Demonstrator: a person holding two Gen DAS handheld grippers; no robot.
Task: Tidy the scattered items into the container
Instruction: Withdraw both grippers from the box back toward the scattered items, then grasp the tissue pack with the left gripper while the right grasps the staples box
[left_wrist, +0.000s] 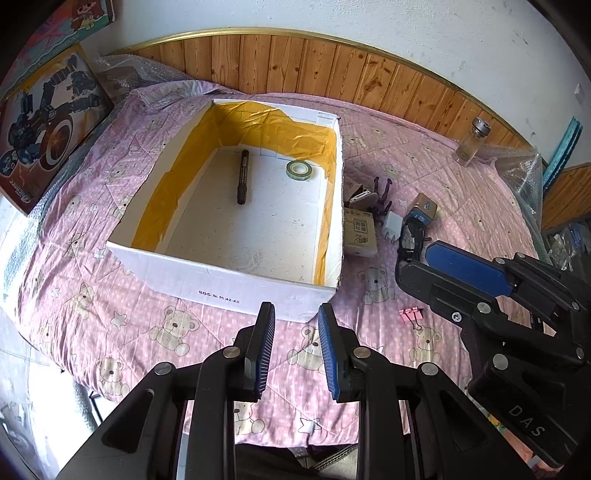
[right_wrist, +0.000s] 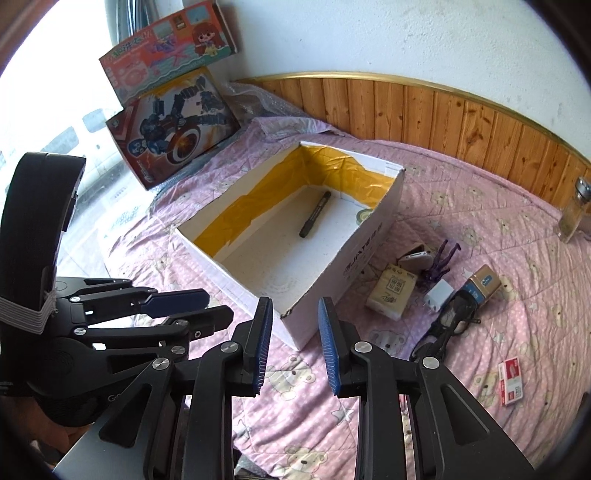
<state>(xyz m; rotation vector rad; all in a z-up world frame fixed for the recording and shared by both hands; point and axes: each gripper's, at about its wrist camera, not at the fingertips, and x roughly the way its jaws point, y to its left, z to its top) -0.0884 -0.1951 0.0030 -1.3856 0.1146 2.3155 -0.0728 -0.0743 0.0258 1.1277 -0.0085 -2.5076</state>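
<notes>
Holding both claws part-open and empty, we judge our right claw (right_wrist: 295, 341) nearer the glasses (right_wrist: 448, 323), at its two o'clock on the bed, long axis toward one o'clock; left claw (left_wrist: 296, 349) faces the box (left_wrist: 236, 280).

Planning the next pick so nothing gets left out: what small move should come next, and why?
Probably ease the right tool, open and empty, forward-right toward the tissue pack, the nearest loose item beside the box. Only the marker and tape roll are inside so far.
</notes>
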